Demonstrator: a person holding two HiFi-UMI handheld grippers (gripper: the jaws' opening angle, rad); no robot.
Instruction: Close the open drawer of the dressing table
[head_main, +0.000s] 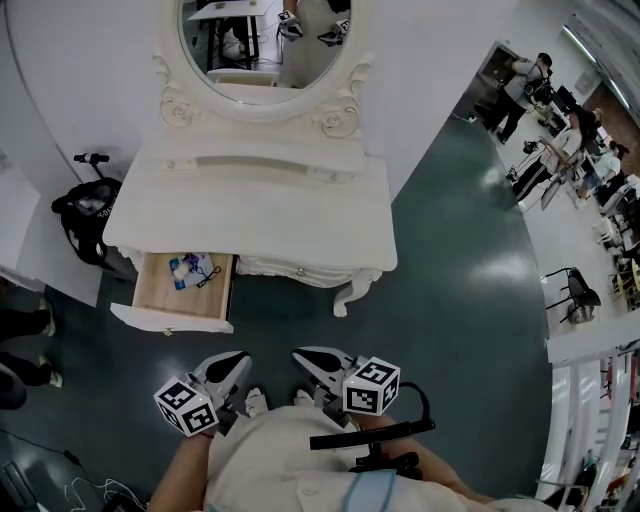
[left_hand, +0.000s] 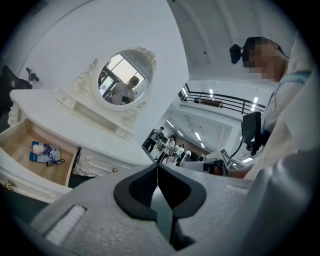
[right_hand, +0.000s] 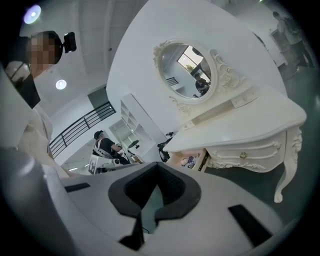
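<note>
1 white dressing table (head_main: 250, 195) stands against a pale wall (head_main: 80, 70) on a dark green floor (head_main: 450, 260). 1 oval mirror (head_main: 262, 50) in a carved frame rises from the back of the table's top. At the table's front left, the drawer (head_main: 172, 318) is pulled well out, and its pale wooden inside shows. The middle drawer front (head_main: 285, 267) beside it sits flush under the table's top. 1 black bag (head_main: 85, 212) lies on the floor just off the table's left end. The 2 grippers hang in front of the table, apart from it. The left gripper (head_main: 236, 360) is near the open drawer's front, and the right gripper (head_main: 302, 354) is before the table's middle. Each has its jaws brought together at the tips, with nothing between them. Inside the drawer, toward the table's body, lies 1 small blue packet (head_main: 186, 268) with a dark cord (head_main: 208, 275) touching it.
</note>
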